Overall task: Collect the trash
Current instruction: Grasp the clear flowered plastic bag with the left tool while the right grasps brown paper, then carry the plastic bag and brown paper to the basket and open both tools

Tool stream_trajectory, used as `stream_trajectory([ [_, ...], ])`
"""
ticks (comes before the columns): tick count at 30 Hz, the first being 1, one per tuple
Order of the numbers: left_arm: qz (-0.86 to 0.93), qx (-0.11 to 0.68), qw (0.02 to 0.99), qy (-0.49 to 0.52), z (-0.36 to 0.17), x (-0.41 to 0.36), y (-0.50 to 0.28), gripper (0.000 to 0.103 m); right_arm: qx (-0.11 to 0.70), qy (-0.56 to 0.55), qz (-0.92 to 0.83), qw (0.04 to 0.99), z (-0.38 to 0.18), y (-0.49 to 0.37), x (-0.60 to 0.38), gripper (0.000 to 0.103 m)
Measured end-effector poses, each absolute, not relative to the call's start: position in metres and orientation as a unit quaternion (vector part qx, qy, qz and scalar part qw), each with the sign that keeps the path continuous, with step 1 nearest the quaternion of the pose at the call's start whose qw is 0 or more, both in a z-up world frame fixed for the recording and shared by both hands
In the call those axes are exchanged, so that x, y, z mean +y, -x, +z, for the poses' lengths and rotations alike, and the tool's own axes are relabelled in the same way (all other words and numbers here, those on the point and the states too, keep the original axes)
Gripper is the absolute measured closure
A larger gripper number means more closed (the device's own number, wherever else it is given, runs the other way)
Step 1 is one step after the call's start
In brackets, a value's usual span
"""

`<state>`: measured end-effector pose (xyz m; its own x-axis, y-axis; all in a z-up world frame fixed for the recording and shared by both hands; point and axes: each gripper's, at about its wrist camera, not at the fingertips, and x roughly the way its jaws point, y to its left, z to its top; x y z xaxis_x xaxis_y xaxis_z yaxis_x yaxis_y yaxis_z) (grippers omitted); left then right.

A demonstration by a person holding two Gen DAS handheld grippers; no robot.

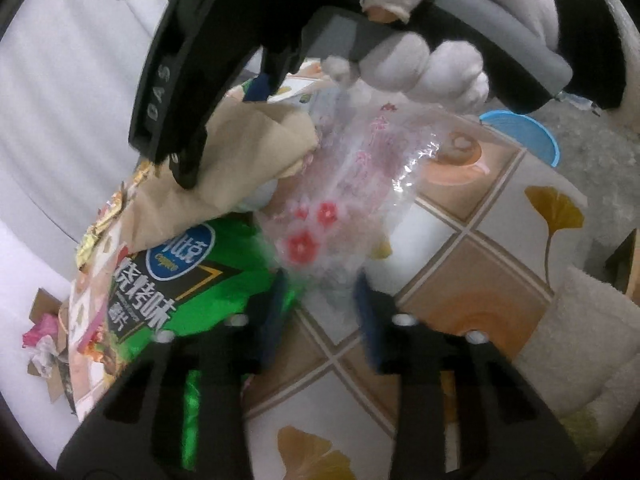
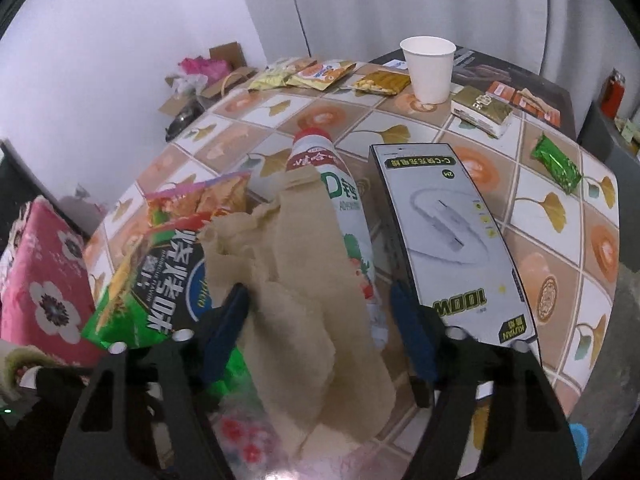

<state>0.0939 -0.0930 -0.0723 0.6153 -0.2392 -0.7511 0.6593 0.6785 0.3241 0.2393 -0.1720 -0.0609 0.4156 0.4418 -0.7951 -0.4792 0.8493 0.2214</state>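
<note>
My left gripper (image 1: 320, 304) is open, its blue pads either side of the lower edge of a clear plastic bag with red flowers (image 1: 340, 200) lying on the tiled table. My right gripper (image 2: 320, 320) is open around crumpled brown paper (image 2: 304, 304); it shows from above in the left wrist view (image 1: 224, 120), with the brown paper (image 1: 240, 160) between its fingers. A green chip bag (image 1: 192, 280) lies under the paper and also shows in the right wrist view (image 2: 160, 280). A white drink bottle (image 2: 340, 200) lies beside the paper.
A black-and-white cable box (image 2: 452, 240) lies right of the bottle. A white paper cup (image 2: 430, 68), snack packets (image 2: 316, 72), a green wrapper (image 2: 556, 162) and a gold pack (image 2: 482, 110) sit farther back. A blue bin (image 1: 528, 132) stands beyond the table. A cardboard box of trash (image 2: 208, 76) is on the floor.
</note>
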Motion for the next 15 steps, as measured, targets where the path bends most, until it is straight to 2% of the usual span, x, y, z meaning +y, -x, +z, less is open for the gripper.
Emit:
stream_trajectory([
  [1,-0.268,0.349,0.847,-0.298,-0.072,-0.093,-0.093,0.075,0.467,0.015,0.274,0.841,-0.061,-0.239,-0.174,0.045],
  [2,-0.270,0.348,0.846,-0.299,-0.073,-0.093,-0.093,0.080,0.468,0.011,0.272,0.841,-0.061,-0.239,-0.175,0.051],
  [3,-0.273,0.349,0.845,-0.300,-0.074,-0.092,-0.093,0.087,0.469,0.002,0.271,0.840,-0.061,-0.239,-0.178,0.051],
  [4,-0.274,0.349,0.844,-0.301,-0.074,-0.093,-0.092,0.088,0.469,-0.006,0.271,0.840,-0.061,-0.239,-0.180,0.053],
  [7,-0.277,0.344,0.844,-0.304,-0.073,-0.092,-0.087,0.090,0.466,-0.028,0.271,0.842,-0.056,-0.237,-0.185,0.065],
  [9,-0.278,0.341,0.845,-0.303,-0.073,-0.093,-0.088,0.091,0.464,-0.042,0.274,0.841,-0.052,-0.236,-0.189,0.082],
  [11,-0.277,0.336,0.848,-0.301,-0.070,-0.090,-0.086,0.097,0.465,-0.054,0.276,0.840,-0.050,-0.236,-0.191,0.092],
  [15,-0.274,0.327,0.857,-0.290,-0.062,-0.089,-0.084,0.099,0.451,-0.068,0.279,0.845,-0.041,-0.228,-0.196,0.096],
])
